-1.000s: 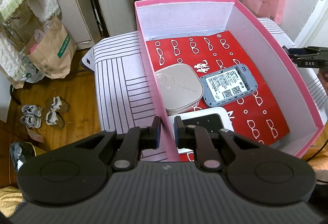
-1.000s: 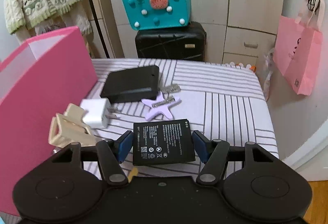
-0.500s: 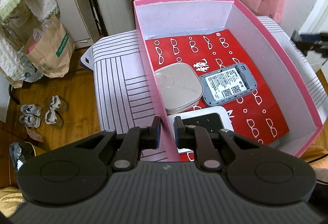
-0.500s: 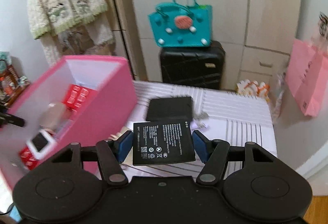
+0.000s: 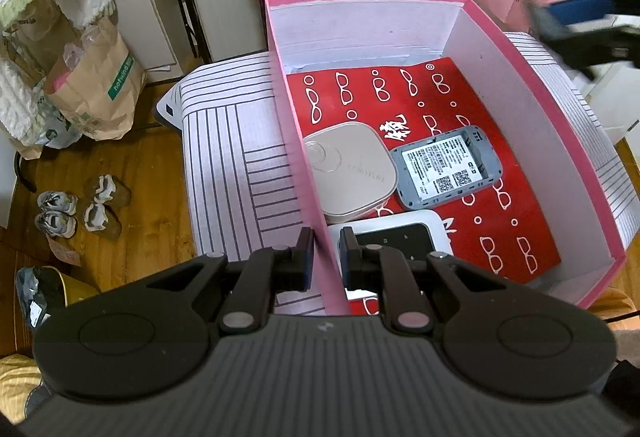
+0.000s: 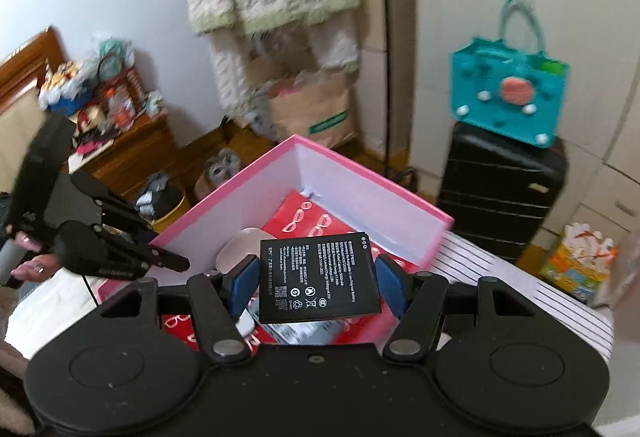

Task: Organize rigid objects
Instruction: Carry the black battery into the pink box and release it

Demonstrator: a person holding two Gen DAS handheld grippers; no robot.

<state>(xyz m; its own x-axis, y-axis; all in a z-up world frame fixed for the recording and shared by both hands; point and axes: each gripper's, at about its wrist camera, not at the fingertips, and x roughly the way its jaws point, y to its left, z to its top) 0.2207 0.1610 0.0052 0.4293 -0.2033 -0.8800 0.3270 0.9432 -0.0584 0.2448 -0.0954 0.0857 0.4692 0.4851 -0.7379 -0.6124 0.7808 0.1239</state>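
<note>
Between your right gripper [image 6: 316, 287] pads sits the battery [image 6: 318, 277], pinched by its two side edges and held flat, label up, so its broad face stays clear for setting down. It hangs above the open box [image 6: 372, 197], over the red liner [image 5: 424, 105] ahead of and below the fingers; I judge this a carry toward placement, with release not yet due. The battery is a thin black rectangular slab with square corners, white print and certification marks on its face, and no visible damage. Your left gripper [image 5: 325, 257] is closed on the near part of the box's left wall [image 5: 296, 157], one pad outside and one inside, which I read as bracing the box against shifting while the other hand loads it. Just ahead of that grip, inside the box, lie a beige case [image 5: 352, 177], a grey device [image 5: 446, 167] with its back open and label showing, and a white device [image 5: 396, 237] nearest the fingers. Free liner remains toward the far and right parts of the box. The grey device's open back looks sized for a battery, though whether it fits cannot be confirmed.
</note>
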